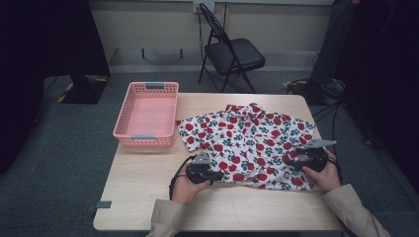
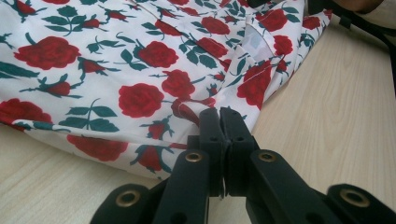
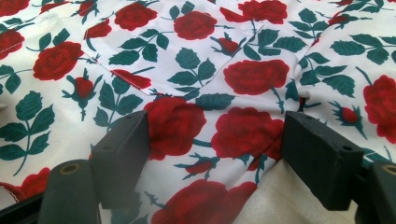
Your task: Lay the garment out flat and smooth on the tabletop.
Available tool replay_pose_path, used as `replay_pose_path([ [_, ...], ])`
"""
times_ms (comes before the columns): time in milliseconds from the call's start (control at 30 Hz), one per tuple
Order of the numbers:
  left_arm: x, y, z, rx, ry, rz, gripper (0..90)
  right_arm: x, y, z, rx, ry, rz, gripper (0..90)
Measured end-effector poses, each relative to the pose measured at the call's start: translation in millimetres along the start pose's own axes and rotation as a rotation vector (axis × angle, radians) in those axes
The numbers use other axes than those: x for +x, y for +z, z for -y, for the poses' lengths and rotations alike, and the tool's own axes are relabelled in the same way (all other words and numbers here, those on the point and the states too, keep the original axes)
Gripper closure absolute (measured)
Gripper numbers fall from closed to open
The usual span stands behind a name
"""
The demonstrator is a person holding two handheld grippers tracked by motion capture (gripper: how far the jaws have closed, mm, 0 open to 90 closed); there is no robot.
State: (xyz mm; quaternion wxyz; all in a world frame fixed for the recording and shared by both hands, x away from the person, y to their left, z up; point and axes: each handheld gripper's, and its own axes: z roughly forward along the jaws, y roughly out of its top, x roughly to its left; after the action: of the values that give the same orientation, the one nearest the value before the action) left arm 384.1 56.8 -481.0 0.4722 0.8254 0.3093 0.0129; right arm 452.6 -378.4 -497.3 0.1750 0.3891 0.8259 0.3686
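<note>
The shirt (image 1: 249, 143) lies spread flat at the centre right of the high view, on the worktop (image 1: 148, 182), its lower hem nearest the person. The left claw (image 1: 215, 176) is pressed together, pinching the hem at the lower left. The right claw (image 1: 292, 160) is spread, resting on the cloth at the lower right corner. A basket (image 1: 146, 115) sits left of the shirt.

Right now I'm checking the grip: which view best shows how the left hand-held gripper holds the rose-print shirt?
The left gripper view: the left hand-held gripper shows its jaws pinched shut on a fold of the shirt. The high view shows it small at the shirt's near hem. The right gripper view shows shirt fabric between open jaws.
</note>
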Motion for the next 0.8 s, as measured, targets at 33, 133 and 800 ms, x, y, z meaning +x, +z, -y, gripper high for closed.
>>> replay_pose_path([
  [33,0.1,-0.4,0.5,0.001,0.002,-0.002,88.7,0.0,0.0,0.0,0.000,0.000,0.000,23.3],
  [133,0.5,-2.0,1.8,0.003,-0.002,-0.003,88.7,0.0,-0.1,0.0,0.001,0.000,0.000,23.4],
  [800,7.8,-6.9,9.4,-0.014,-0.049,-0.042,76.2,0.1,0.1,0.0,-0.001,-0.001,0.001,23.3],
])
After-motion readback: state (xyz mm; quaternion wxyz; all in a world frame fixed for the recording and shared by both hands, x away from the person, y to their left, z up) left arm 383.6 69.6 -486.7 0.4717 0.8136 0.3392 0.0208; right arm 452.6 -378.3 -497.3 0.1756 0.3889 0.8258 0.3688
